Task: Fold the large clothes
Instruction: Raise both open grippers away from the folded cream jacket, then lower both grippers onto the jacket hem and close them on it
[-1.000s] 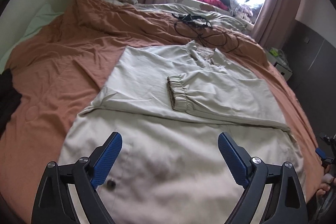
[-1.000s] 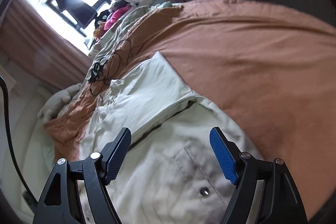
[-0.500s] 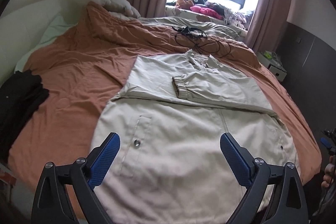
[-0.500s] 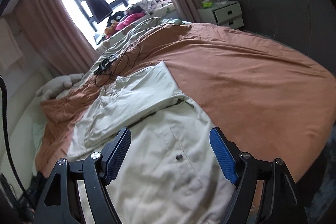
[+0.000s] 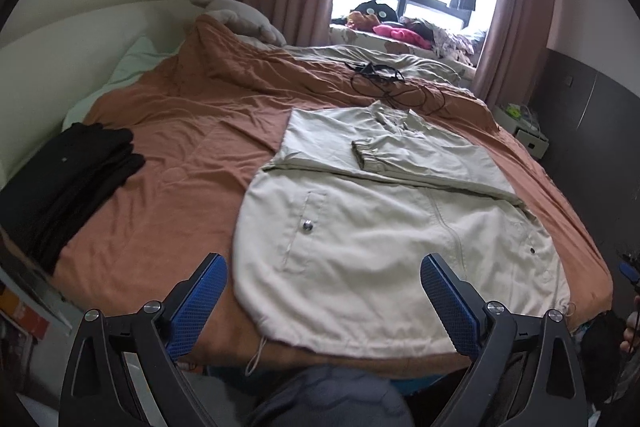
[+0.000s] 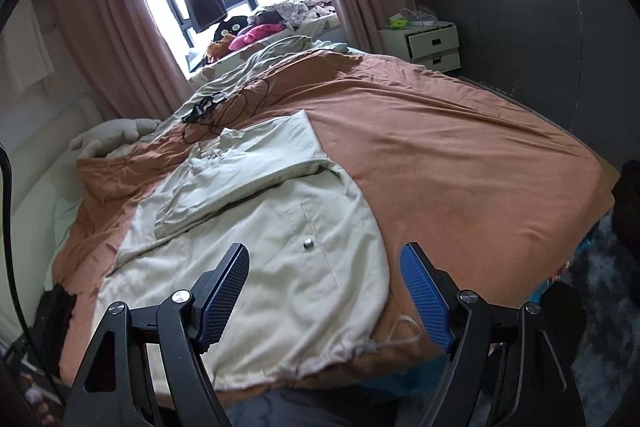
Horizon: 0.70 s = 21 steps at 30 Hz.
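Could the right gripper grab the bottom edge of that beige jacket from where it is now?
Probably yes. The right gripper is open and empty, and the jacket hem lies flat just ahead with nothing on it.

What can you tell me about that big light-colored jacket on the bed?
The jacket is pale beige, made of thin, slightly wrinkled cloth. It lies flat on the orange bedspread, front up, hem toward the camera. Both sleeves are folded across the chest, and one elastic cuff lies on top. It has a center zipper, pockets with metal snaps, and a drawstring hanging from the hem. Neither gripper touches it.
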### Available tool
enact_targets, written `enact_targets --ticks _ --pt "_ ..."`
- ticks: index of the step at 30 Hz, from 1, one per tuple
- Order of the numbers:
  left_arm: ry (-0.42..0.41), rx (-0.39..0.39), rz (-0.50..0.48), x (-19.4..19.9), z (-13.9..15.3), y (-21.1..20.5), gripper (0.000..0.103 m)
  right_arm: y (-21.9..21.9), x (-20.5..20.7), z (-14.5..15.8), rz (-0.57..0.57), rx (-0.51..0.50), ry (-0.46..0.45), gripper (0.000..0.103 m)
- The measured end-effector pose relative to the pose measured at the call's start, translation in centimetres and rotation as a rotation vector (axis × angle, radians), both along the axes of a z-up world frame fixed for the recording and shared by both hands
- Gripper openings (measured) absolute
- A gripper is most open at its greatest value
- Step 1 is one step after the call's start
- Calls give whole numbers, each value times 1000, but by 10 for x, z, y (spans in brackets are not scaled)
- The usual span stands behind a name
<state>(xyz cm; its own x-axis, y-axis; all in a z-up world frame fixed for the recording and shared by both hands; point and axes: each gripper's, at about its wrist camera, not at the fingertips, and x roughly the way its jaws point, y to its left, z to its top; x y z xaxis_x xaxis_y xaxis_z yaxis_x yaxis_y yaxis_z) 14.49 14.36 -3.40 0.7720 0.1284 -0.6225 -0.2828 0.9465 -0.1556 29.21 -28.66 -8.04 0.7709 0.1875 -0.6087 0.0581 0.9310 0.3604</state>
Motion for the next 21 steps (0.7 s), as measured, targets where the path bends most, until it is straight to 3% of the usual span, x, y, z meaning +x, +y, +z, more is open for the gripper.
enact_targets --ticks 7,12,21 --pt "4 -37 26 -36 -20 10 98 -15 -31 -22 31 29 16 78" --pt "17 -105 76 -57 -41 26 98 -18 -44 -42 51 71 35 78" --pt "34 -258 136 -66 -77 57 79 -14 -49 -79 87 149 89 75"
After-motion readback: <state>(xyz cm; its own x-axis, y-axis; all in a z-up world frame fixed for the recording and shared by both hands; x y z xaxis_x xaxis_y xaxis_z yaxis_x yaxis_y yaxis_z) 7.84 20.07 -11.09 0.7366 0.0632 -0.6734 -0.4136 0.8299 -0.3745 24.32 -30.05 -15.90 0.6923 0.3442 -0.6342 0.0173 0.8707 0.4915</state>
